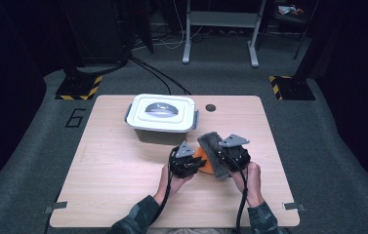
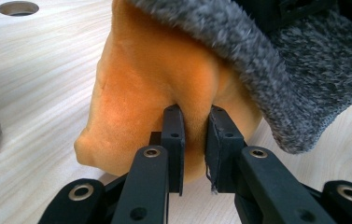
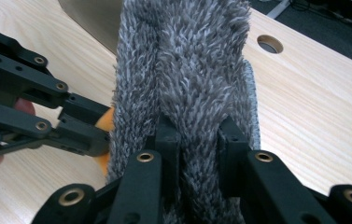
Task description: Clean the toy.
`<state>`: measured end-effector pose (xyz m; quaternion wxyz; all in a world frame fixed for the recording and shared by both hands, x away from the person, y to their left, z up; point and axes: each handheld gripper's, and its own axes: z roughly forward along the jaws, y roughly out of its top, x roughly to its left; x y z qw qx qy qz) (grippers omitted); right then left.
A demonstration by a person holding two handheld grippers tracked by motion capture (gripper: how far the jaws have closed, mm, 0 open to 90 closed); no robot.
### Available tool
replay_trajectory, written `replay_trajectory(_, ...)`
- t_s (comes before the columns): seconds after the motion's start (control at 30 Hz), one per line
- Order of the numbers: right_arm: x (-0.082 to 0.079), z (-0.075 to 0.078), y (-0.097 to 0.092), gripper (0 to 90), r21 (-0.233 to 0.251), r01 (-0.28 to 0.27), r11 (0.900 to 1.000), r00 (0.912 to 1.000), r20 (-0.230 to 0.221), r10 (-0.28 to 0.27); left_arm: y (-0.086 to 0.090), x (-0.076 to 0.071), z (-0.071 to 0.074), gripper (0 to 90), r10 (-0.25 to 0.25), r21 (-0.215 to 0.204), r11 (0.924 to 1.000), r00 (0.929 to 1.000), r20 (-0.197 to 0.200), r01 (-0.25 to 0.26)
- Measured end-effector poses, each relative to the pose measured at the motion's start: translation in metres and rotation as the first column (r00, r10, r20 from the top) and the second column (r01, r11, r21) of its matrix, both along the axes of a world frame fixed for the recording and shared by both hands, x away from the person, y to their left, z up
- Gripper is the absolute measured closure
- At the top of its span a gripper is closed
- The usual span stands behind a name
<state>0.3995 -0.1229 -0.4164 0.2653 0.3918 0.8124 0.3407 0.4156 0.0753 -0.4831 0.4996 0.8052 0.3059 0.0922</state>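
A grey fuzzy cloth (image 1: 210, 142) and an orange plush piece (image 1: 202, 164) are held together just above the table's middle right. Whether they are one item I cannot tell. My left gripper (image 2: 196, 116) is shut on a fold of the orange plush (image 2: 145, 84), which sits under the grey cloth (image 2: 304, 79). My right gripper (image 3: 197, 128) is shut on a ridge of the grey fuzzy pile (image 3: 183, 56). In the high view the left gripper (image 1: 197, 165) and the right gripper (image 1: 220, 157) point at each other, almost touching. The left gripper's black fingers (image 3: 78, 126) reach in from the left of the right gripper view.
A white lidded box (image 1: 161, 114) with a grey handle stands at the back of the wooden table (image 1: 118, 170), just behind the grippers. A round hole (image 1: 211, 107) lies in the tabletop to the right of the box. Dark floor and stands surround the table.
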Motion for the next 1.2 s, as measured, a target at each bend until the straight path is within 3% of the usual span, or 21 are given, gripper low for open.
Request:
replay_trajectory(0.13, -0.001, -0.002, -0.010, 74.8, 0.001, 0.022, 0.9997, 0.9997, -0.011, -0.022, 0.000, 0.000, 0.000, 78.7, 0.004, -0.006, 1.0000, 1.0000, -0.006, -0.004)
replay_trajectory(0.27, 0.002, -0.011, -0.035, 74.7, 0.013, 0.086, 0.9962, 0.9954, -0.044, -0.085, 0.000, 0.001, -0.001, 78.6, 0.002, -0.010, 1.0000, 1.0000, -0.006, -0.002)
replay_trajectory(0.57, 0.016, -0.044, -0.067, 74.8, 0.027, 0.203, 0.9788, 0.9679, -0.157, -0.197, 0.000, 0.001, -0.001, 78.6, 0.007, -0.015, 0.9999, 0.9999, -0.012, -0.007)
replay_trajectory(0.63, 0.019, -0.053, -0.071, 74.8, 0.021, 0.218, 0.9756, 0.9594, -0.188, -0.211, 0.001, 0.001, -0.001, 78.7, 0.008, -0.014, 0.9999, 0.9999, -0.012, -0.008)
replay_trajectory(0.8, 0.025, -0.071, -0.078, 74.8, 0.004, 0.227, 0.9738, 0.9476, -0.232, -0.220, 0.001, 0.002, -0.001, 78.6, 0.012, -0.014, 0.9998, 0.9998, -0.013, -0.012)
replay_trajectory(0.9, 0.023, -0.069, -0.082, 74.9, 0.003, 0.243, 0.9700, 0.9426, -0.237, -0.235, 0.001, 0.002, 0.000, 78.6, 0.013, -0.017, 0.9998, 0.9998, -0.015, -0.013)
replay_trajectory(1.0, 0.017, -0.056, -0.087, 75.0, 0.009, 0.265, 0.9643, 0.9451, -0.201, -0.257, 0.001, 0.002, 0.000, 78.5, 0.016, -0.022, 0.9996, 0.9998, -0.014, -0.016)
replay_trajectory(1.07, 0.011, -0.042, -0.089, 74.9, 0.025, 0.270, 0.9625, 0.9514, -0.161, -0.263, 0.001, 0.002, 0.000, 78.5, 0.014, -0.020, 0.9997, 0.9998, -0.015, -0.014)
replay_trajectory(1.2, -0.003, -0.013, -0.083, 74.9, 0.050, 0.211, 0.9762, 0.9759, -0.067, -0.207, 0.001, 0.001, 0.000, 78.3, 0.011, -0.018, 0.9998, 0.9998, -0.015, -0.011)
